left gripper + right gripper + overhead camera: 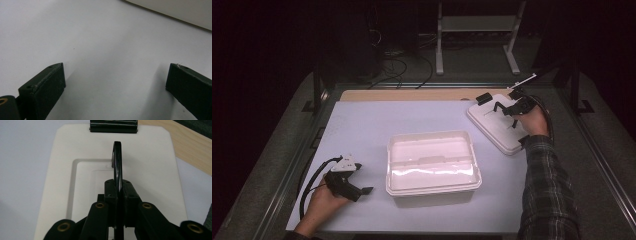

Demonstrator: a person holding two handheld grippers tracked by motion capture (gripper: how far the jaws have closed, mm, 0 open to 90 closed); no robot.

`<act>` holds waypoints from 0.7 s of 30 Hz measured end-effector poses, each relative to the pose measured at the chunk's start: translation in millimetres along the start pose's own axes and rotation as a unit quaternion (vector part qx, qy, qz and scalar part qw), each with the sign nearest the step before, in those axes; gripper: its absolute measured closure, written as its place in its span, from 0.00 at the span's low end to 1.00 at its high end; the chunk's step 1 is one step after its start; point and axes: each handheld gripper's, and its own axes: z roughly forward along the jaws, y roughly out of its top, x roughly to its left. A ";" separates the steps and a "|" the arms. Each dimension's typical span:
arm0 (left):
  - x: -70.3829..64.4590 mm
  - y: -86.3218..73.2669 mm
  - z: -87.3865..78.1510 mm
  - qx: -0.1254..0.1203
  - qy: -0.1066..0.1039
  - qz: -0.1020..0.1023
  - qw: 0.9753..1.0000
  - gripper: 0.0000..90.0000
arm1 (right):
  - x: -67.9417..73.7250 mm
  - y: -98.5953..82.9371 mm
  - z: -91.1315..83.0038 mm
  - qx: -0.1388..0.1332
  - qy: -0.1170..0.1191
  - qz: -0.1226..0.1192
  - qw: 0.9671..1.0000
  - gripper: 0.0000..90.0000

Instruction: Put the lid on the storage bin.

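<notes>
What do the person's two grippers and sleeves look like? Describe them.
Both grippers are black. The left gripper carries a grey three-cornered plate on top and trails a black cable; its jaws have flat rectangular pads. The right gripper shows brass-coloured rivets. The right forearm wears a dark plaid sleeve.

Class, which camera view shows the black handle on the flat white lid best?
The right gripper view: the black handle stands close, clamped by the right gripper. The high view shows it small and distant; the left gripper view adds nothing.
</notes>
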 end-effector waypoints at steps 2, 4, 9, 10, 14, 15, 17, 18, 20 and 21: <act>0.0 0.0 0.0 0.000 0.000 0.000 1.000 0.02 | 1.3 1.5 -4.4 -0.002 -0.002 -0.004 1.000 0.93; 0.0 0.0 0.0 0.000 0.000 0.000 1.000 0.02 | 2.9 3.7 -10.1 -0.003 -0.002 -0.011 1.000 0.93; 0.0 0.0 0.0 0.000 0.000 0.000 1.000 0.02 | 9.2 11.6 -31.0 -0.016 -0.001 -0.024 1.000 0.93; 0.0 0.0 0.0 0.000 0.000 0.000 1.000 0.02 | 10.6 12.9 -35.8 -0.019 0.001 -0.026 0.999 0.94; 0.0 0.0 0.0 0.000 0.000 0.000 1.000 0.02 | 16.4 18.5 -54.7 -0.028 0.011 -0.038 0.999 0.94; 0.0 0.0 0.0 0.000 0.000 0.000 1.000 0.02 | 18.4 19.9 -59.6 -0.030 0.013 -0.039 0.999 0.94; 0.0 0.0 0.0 0.000 0.000 0.000 1.000 0.02 | 22.1 22.6 -68.8 -0.038 0.022 -0.045 0.998 0.94; 0.0 0.0 0.0 0.000 0.000 0.000 1.000 0.02 | 24.2 24.0 -73.2 -0.040 0.026 -0.048 0.998 0.94; 0.1 0.1 -0.1 0.001 0.000 0.001 1.000 0.02 | 28.6 27.3 -81.3 -0.043 0.031 -0.056 0.997 0.94; 0.1 0.1 0.0 0.000 0.000 0.001 1.000 0.02 | 30.8 29.0 -85.1 -0.043 0.033 -0.061 0.997 0.94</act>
